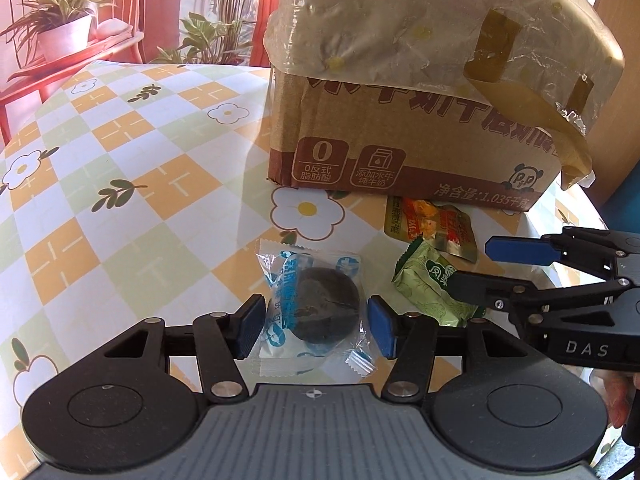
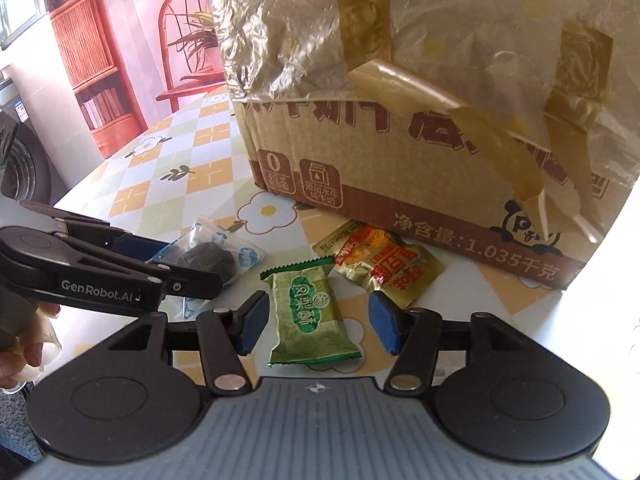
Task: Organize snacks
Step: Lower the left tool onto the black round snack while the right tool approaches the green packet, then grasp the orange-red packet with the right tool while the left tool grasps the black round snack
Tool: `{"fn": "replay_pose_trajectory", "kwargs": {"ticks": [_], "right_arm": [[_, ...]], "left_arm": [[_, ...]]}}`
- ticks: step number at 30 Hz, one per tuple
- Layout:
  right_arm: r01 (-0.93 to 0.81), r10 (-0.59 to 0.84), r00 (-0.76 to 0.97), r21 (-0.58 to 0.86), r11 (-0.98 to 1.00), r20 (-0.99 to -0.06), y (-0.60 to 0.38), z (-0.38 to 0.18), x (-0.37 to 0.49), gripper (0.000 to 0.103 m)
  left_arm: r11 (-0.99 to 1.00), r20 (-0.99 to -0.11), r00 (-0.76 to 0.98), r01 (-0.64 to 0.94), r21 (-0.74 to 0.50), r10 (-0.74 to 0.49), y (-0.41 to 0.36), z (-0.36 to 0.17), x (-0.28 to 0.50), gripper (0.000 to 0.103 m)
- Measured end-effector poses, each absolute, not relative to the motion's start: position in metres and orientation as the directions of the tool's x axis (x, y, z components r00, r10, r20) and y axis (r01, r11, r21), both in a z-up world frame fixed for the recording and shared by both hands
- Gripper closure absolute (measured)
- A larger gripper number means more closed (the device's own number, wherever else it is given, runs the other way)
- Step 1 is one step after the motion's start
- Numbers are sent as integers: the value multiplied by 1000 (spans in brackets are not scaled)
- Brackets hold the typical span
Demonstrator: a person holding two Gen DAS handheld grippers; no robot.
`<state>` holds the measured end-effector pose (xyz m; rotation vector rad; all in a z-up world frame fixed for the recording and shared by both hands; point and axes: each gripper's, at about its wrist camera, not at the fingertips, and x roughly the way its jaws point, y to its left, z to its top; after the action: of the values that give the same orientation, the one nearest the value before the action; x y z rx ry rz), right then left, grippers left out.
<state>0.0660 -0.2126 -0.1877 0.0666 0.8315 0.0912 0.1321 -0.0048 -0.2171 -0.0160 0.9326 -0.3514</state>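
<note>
landmark: cardboard box [image 1: 408,148], brown print, loose plastic film and tape over its top, stands on the checked flower-pattern worktop [image 1: 120,184]
dark round snack: clear blue-printed wrapper [image 1: 316,308], lies on the worktop in front of the box, toward its left corner
green packet: [image 2: 310,320] flat on the worktop in front of the box, between the dark round snack and the yellow-red sachet
yellow-red sachet: [image 2: 380,264] closest to the box, just at its front face; one corner near the green packet's top edge
left gripper: [image 1: 316,330] angled down in front of the box, fingers apart, straddling the dark round snack; blue pads [image 1: 250,330] at the wrapper edges, contact cannot be confirmed, snack not lifted
right gripper: [image 2: 314,322] angled down in front of the box, fingers apart either side of the green packet; clear gap on both sides, no touch
hands: person's hand [image 2: 28,344] on the left gripper's handle, seen at the edge of the right wrist view
</note>
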Motion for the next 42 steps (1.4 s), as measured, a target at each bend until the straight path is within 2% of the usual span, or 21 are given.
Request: {"fn": "replay_pose_trajectory", "kwargs": {"ticks": [11, 16, 18, 21, 26, 32, 34, 35, 36, 39, 42], "right_arm": [[-24, 61, 685, 60, 998, -726, -235, -195, 101, 44], [-38, 96, 667, 96, 995, -739, -240, -208, 110, 39], [-52, 123, 658, 118, 992, -743, -242, -211, 111, 30], [-67, 139, 640, 125, 990, -756, -240, -213, 114, 25], [-80, 164, 610, 145, 986, -775, -235, -211, 113, 24], [-107, 247, 566, 227, 968, -787, -222, -206, 105, 27], [-126, 253, 556, 221, 967, -792, -216, -203, 104, 36], [-132, 248, 557, 210, 969, -792, -215, -202, 104, 46], [-131, 237, 569, 198, 971, -787, -214, -200, 105, 48], [-87, 130, 617, 97, 992, -776, -214, -197, 109, 47], [-56, 95, 624, 77, 995, -776, -219, -202, 115, 47]], "left_arm": [[958, -768, 581, 240, -154, -269, -4, -213, 137, 44], [963, -767, 587, 224, -151, -257, -3, -213, 139, 44], [963, -768, 586, 220, -155, -258, -3, -214, 140, 44], [963, -769, 585, 216, -158, -258, -4, -215, 140, 44], [963, -770, 581, 210, -168, -262, 0, -217, 138, 44], [965, -772, 581, 196, -176, -258, 3, -220, 139, 44], [965, -772, 581, 195, -175, -257, 4, -220, 139, 44], [965, -772, 581, 194, -175, -257, 4, -220, 139, 44], [965, -772, 581, 194, -175, -257, 4, -220, 139, 44], [965, -770, 583, 193, -179, -259, 5, -219, 139, 44], [964, -768, 584, 193, -183, -263, 5, -219, 138, 44]]}}
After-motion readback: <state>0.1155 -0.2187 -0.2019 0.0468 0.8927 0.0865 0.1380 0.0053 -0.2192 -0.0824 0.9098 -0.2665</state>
